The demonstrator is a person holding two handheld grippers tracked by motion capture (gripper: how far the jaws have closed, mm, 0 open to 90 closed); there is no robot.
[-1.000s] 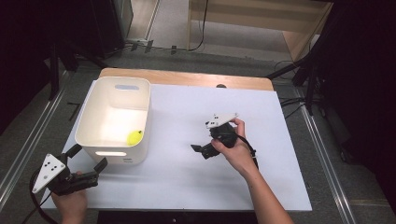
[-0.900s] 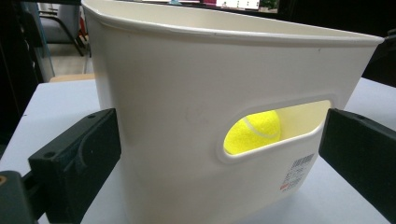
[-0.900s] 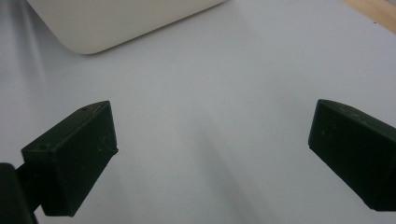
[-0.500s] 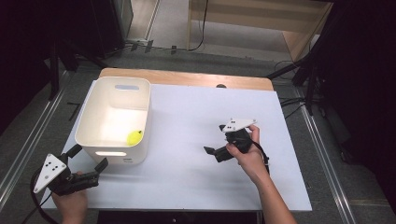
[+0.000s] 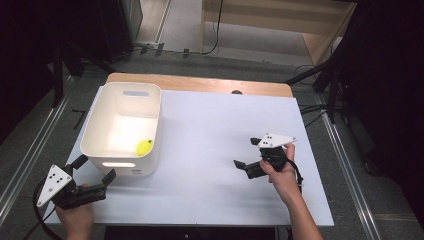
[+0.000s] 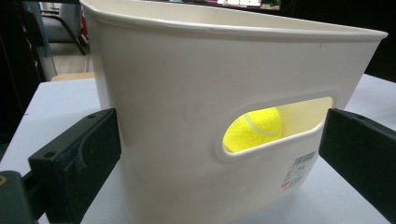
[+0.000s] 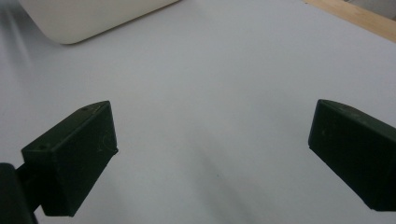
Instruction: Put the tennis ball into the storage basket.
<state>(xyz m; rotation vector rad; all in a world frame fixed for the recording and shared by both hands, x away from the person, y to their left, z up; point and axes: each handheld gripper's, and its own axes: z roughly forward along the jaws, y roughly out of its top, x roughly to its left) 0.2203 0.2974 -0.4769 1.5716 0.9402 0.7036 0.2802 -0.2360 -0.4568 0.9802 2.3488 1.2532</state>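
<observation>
- My right gripper (image 5: 248, 156) has pulled back toward my side and to the right over the last second; a moment ago it sat closer to the middle of the white table (image 5: 215, 130), now it hangs over bare tabletop well apart from the bin (image 5: 122, 102)
- Its jaws stand wide apart with nothing between them; the right gripper view looks down past them at plain white surface, with a corner of the bin far off at the upper left
- The tennis ball (image 5: 144, 147) lies inside the bin, on its floor near the front right corner; it has not shifted across the three high views
- From the left gripper view I see the same ball (image 6: 254, 129) through the handle slot in the bin's near wall, bright yellow against the cream plastic
- My left gripper (image 5: 95, 172) has stayed put at the near left corner of the table, just in front of the bin, jaws spread wide and gripping nothing; the bin's wall sits between them but I cannot tell whether either touches it
- My reading: the ball is already delivered, and the right hand's retreat looks like clearing away after the drop, so the job seems done or nearly so, unless the bin itself is to be moved next
</observation>
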